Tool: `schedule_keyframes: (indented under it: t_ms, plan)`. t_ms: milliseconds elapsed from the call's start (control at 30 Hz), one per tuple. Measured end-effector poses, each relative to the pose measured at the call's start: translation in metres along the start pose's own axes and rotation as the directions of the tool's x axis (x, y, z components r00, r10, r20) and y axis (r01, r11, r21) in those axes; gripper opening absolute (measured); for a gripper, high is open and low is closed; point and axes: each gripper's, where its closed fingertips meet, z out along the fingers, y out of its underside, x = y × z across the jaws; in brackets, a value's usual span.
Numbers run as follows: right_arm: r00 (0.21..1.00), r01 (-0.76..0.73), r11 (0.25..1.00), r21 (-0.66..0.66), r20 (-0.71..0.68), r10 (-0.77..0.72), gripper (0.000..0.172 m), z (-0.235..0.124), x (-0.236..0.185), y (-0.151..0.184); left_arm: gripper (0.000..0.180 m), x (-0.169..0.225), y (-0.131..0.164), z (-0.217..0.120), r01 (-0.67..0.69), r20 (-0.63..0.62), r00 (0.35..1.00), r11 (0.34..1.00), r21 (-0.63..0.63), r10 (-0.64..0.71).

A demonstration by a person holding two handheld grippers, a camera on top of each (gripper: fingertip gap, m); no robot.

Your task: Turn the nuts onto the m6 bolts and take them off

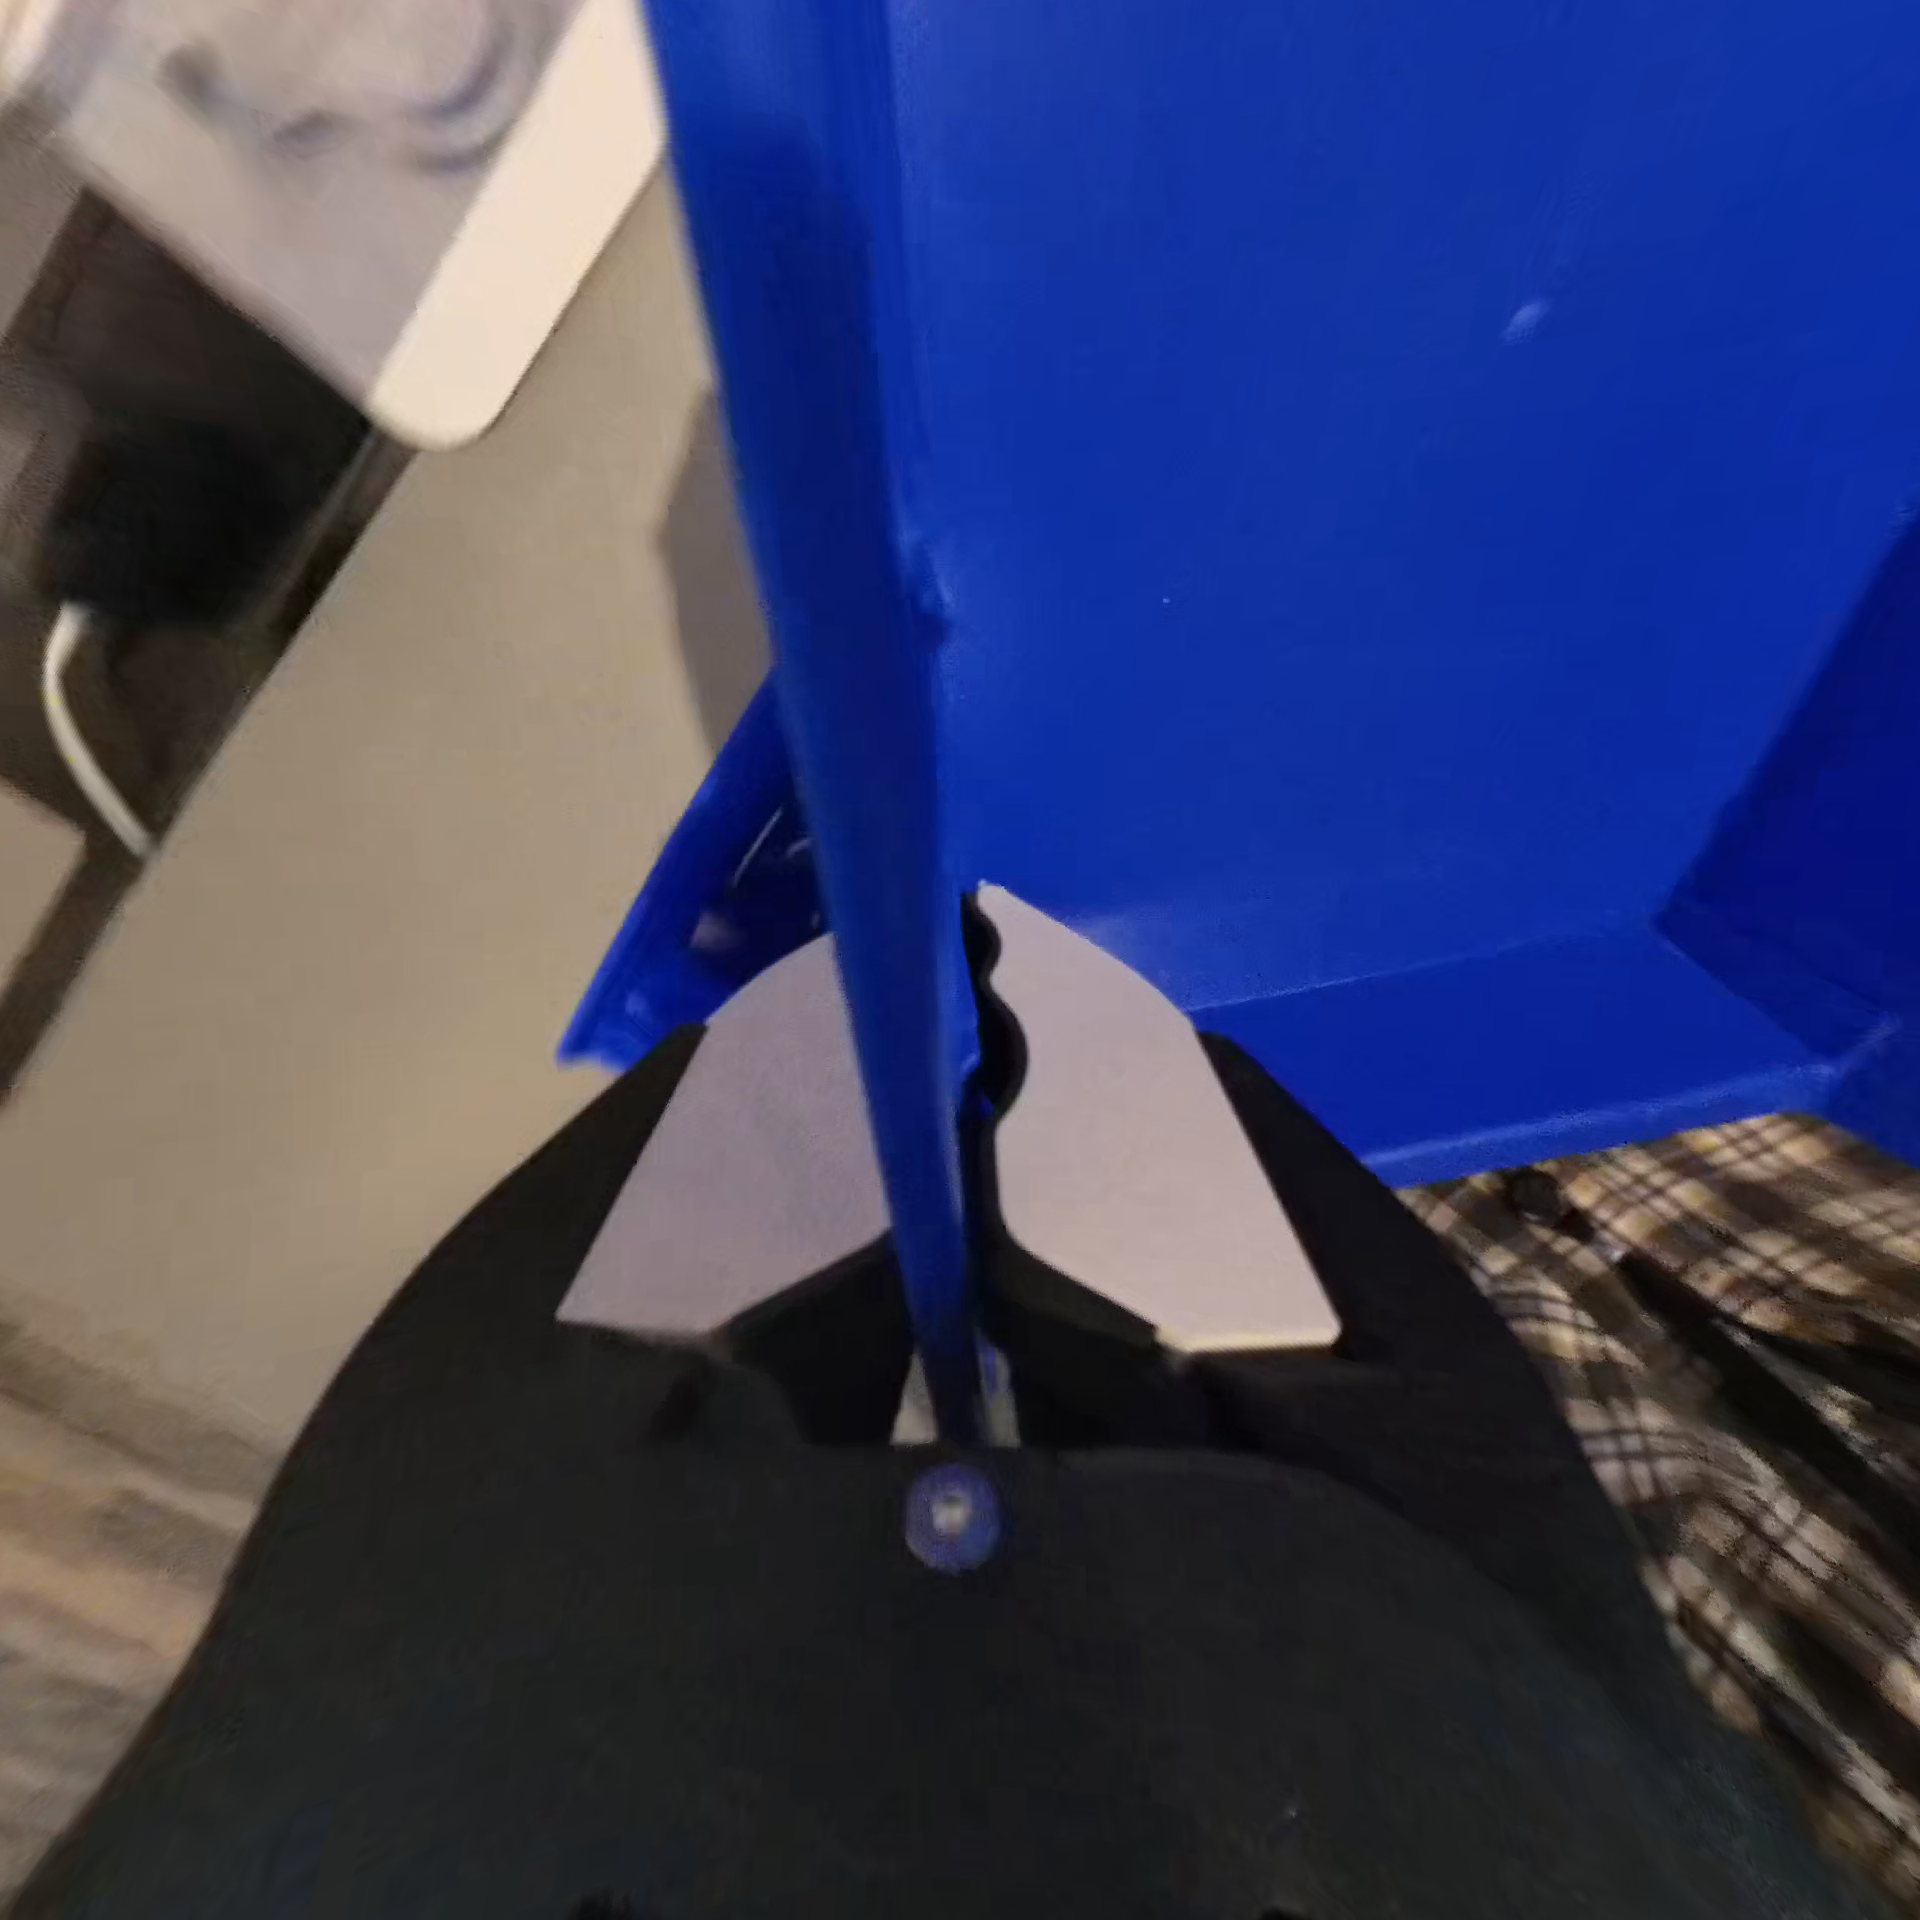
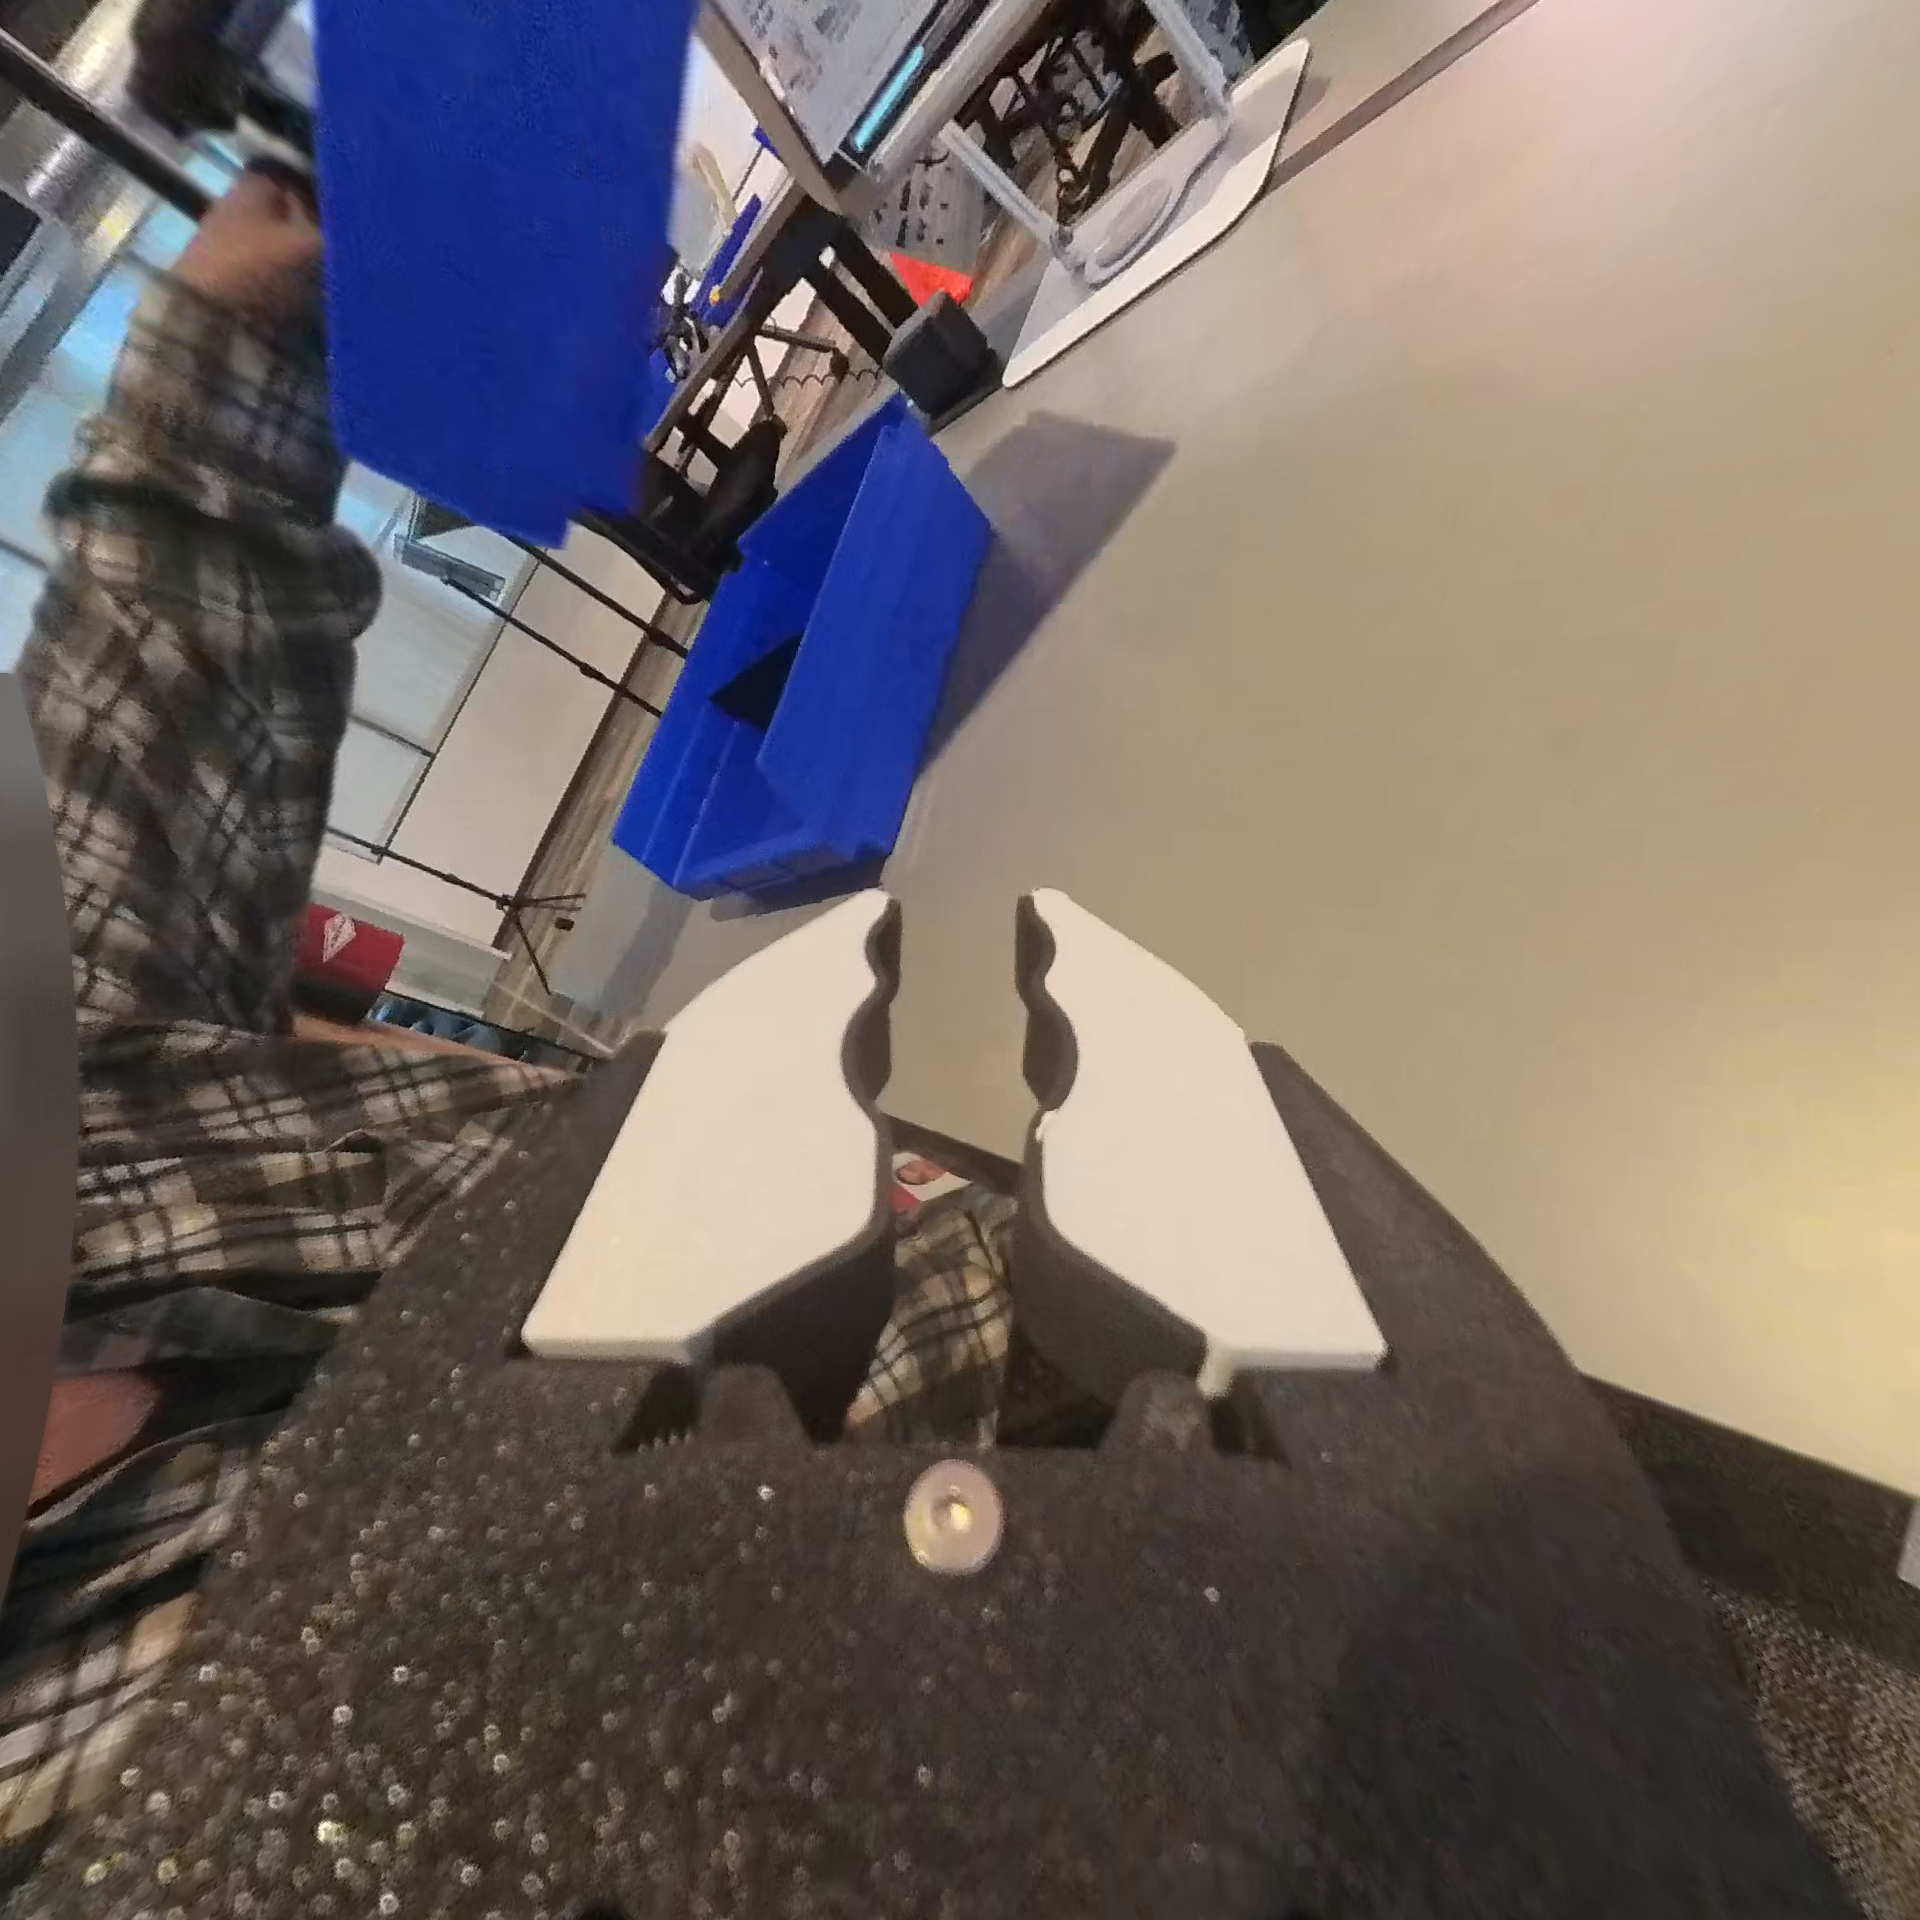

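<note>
While left gripper [image 1: 951, 997] clamps thin wall of blue plastic bin [image 1: 1351, 468], bin hangs lifted off beige desk [image 1: 364, 935], tilted, open inside facing left wrist camera. Right gripper [image 2: 958, 997] open, nothing between white fingers [image 2: 769, 1122], hovering above desk. Right wrist view: held bin upper left, person's plaid sleeve [image 2: 197, 644] beside it; second blue bin [image 2: 821, 665] resting on desk ahead of fingers. Nuts, m6 bolts: cannot tell where, none visible in either view.
</note>
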Motion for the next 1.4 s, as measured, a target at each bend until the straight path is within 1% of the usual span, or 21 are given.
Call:
schedule_keyframes:
  t_ms: [100, 167, 267, 333, 400, 467, 567, 600, 700, 733, 767, 867, 900, 1000, 1067, 1100, 1167, 1267, 1300, 1367, 1400]
  plan:
    - [1.000, -0.004, 1.000, 0.015, -0.011, 0.005, 0.021, -0.011, 0.001, 0.002, 0.004, 0.063, -0.049, 0.051, -0.214, -0.008, 0.977, 0.973, -0.089, 0.214]
    - [1.000, 0.002, 1.000, 0.018, -0.024, -0.002, 0.021, -0.019, 0.001, 0.004, 0.004, 0.103, -0.068, 0.094, -0.333, -0.040, 0.943, 0.930, -0.158, 0.331]
    - [0.997, 0.021, 1.000, 0.006, -0.068, -0.020, 0.022, -0.032, 0.004, 0.007, 0.004, 0.150, -0.082, 0.157, -0.479, -0.080, 0.876, 0.841, -0.252, 0.475]
    - [0.995, 0.028, 1.000, -0.002, -0.100, -0.028, 0.024, -0.039, 0.007, 0.007, 0.003, 0.170, -0.086, 0.192, -0.542, -0.091, 0.835, 0.782, -0.306, 0.543]
    - [0.993, 0.033, 0.999, -0.011, -0.109, -0.034, 0.026, -0.044, 0.007, 0.008, 0.003, 0.183, -0.087, 0.219, -0.581, -0.098, 0.803, 0.735, -0.351, 0.588]
    - [0.991, 0.046, 0.999, -0.028, -0.125, -0.049, 0.026, -0.046, 0.009, 0.009, 0.004, 0.190, -0.089, 0.238, -0.603, -0.108, 0.783, 0.706, -0.372, 0.613]
    - [0.983, 0.086, 0.994, -0.067, -0.155, -0.095, 0.029, -0.044, 0.013, 0.011, 0.003, 0.200, -0.089, 0.256, -0.608, -0.171, 0.789, 0.708, -0.360, 0.590]
    - [0.982, 0.093, 0.992, -0.081, -0.157, -0.105, 0.030, -0.041, 0.014, 0.010, 0.004, 0.202, -0.090, 0.261, -0.619, -0.182, 0.781, 0.702, -0.351, 0.598]
    - [0.976, 0.108, 0.988, -0.112, -0.179, -0.127, 0.034, -0.034, 0.020, 0.002, 0.005, 0.205, -0.090, 0.272, -0.631, -0.213, 0.774, 0.705, -0.323, 0.596]
    - [0.973, 0.111, 0.986, -0.127, -0.188, -0.133, 0.035, -0.031, 0.022, -0.002, 0.008, 0.204, -0.091, 0.274, -0.625, -0.211, 0.780, 0.716, -0.312, 0.589]
    - [0.968, 0.118, 0.982, -0.150, -0.204, -0.147, 0.038, -0.028, 0.025, -0.007, 0.019, 0.202, -0.094, 0.276, -0.618, -0.193, 0.786, 0.730, -0.293, 0.588]
    - [0.927, 0.161, 0.967, -0.199, -0.304, -0.217, 0.043, -0.022, 0.041, -0.037, 0.057, 0.193, -0.107, 0.269, -0.595, -0.121, 0.803, 0.772, -0.223, 0.584]
    - [0.914, 0.156, 0.964, -0.215, -0.339, -0.224, 0.044, -0.019, 0.049, -0.049, 0.066, 0.188, -0.112, 0.262, -0.585, -0.086, 0.810, 0.786, -0.201, 0.581]
    - [0.845, 0.120, 0.947, -0.297, -0.471, -0.254, 0.045, -0.009, 0.087, -0.084, 0.081, 0.173, -0.125, 0.223, -0.554, -0.011, 0.832, 0.828, -0.084, 0.555]
    - [0.803, 0.061, 0.929, -0.365, -0.535, -0.263, 0.049, 0.001, 0.117, -0.101, 0.087, 0.169, -0.127, 0.184, -0.518, -0.010, 0.855, 0.855, 0.030, 0.518]
    - [0.799, 0.012, 0.915, -0.402, -0.547, -0.251, 0.050, 0.008, 0.130, -0.103, 0.088, 0.168, -0.124, 0.163, -0.501, -0.021, 0.863, 0.861, 0.090, 0.505]
    - [0.799, -0.079, 0.870, -0.486, -0.553, -0.236, 0.052, 0.022, 0.151, -0.101, 0.088, 0.165, -0.108, 0.120, -0.482, -0.038, 0.866, 0.855, 0.193, 0.498]
    - [0.795, -0.189, 0.775, -0.603, -0.557, -0.240, 0.051, 0.037, 0.173, -0.090, 0.087, 0.157, -0.063, 0.066, -0.465, -0.048, 0.864, 0.830, 0.309, 0.502]
    - [0.788, -0.219, 0.739, -0.637, -0.563, -0.251, 0.040, 0.039, 0.179, -0.086, 0.086, 0.155, -0.045, 0.052, -0.451, -0.060, 0.864, 0.823, 0.345, 0.499]
    - [0.784, -0.260, 0.673, -0.693, -0.558, -0.271, 0.004, 0.042, 0.187, -0.082, 0.084, 0.151, -0.007, 0.030, -0.421, -0.086, 0.865, 0.810, 0.408, 0.494]
    - [0.791, -0.263, 0.642, -0.720, -0.542, -0.284, 0.004, 0.043, 0.188, -0.082, 0.083, 0.148, 0.011, 0.021, -0.407, -0.090, 0.867, 0.802, 0.437, 0.489]
